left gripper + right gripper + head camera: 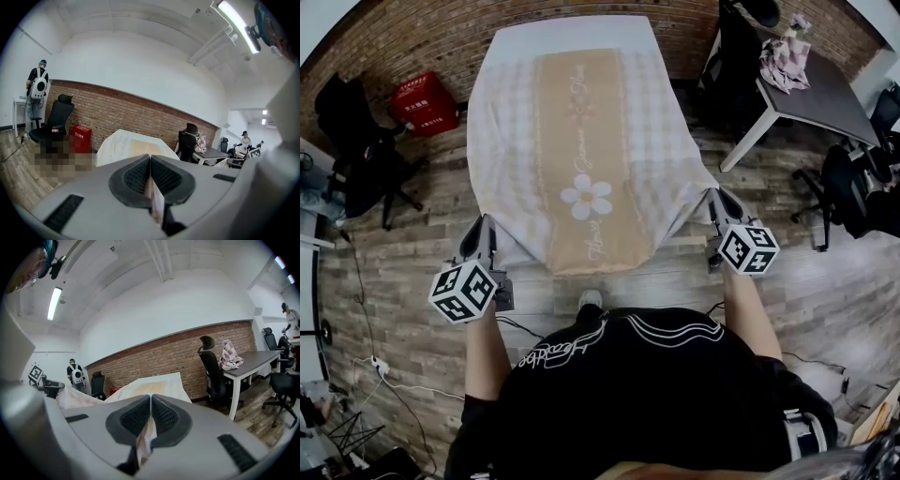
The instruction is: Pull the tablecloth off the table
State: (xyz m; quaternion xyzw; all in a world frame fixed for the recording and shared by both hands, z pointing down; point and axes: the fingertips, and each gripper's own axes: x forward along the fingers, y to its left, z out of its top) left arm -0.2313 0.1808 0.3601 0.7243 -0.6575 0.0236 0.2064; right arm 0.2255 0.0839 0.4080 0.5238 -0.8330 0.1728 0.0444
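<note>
A white checked tablecloth (581,141) with a tan centre strip and a daisy print covers the table by the brick wall; its near edge hangs stretched off the table toward me. My left gripper (484,228) is shut on the cloth's near left corner, and a fold of fabric (154,199) shows pinched between its pads. At the near right corner my right gripper (714,202) is shut on the cloth as well, with fabric (146,437) caught between its jaws. The tablecloth (136,147) lies ahead in the left gripper view, and the tablecloth (150,387) lies ahead in the right gripper view too.
A red box (424,103) stands on the wood floor left of the table, with a black office chair (356,141) beside it. A grey desk (811,89) with clothing on it and black chairs stand at the right. A person (36,91) stands at the far left wall.
</note>
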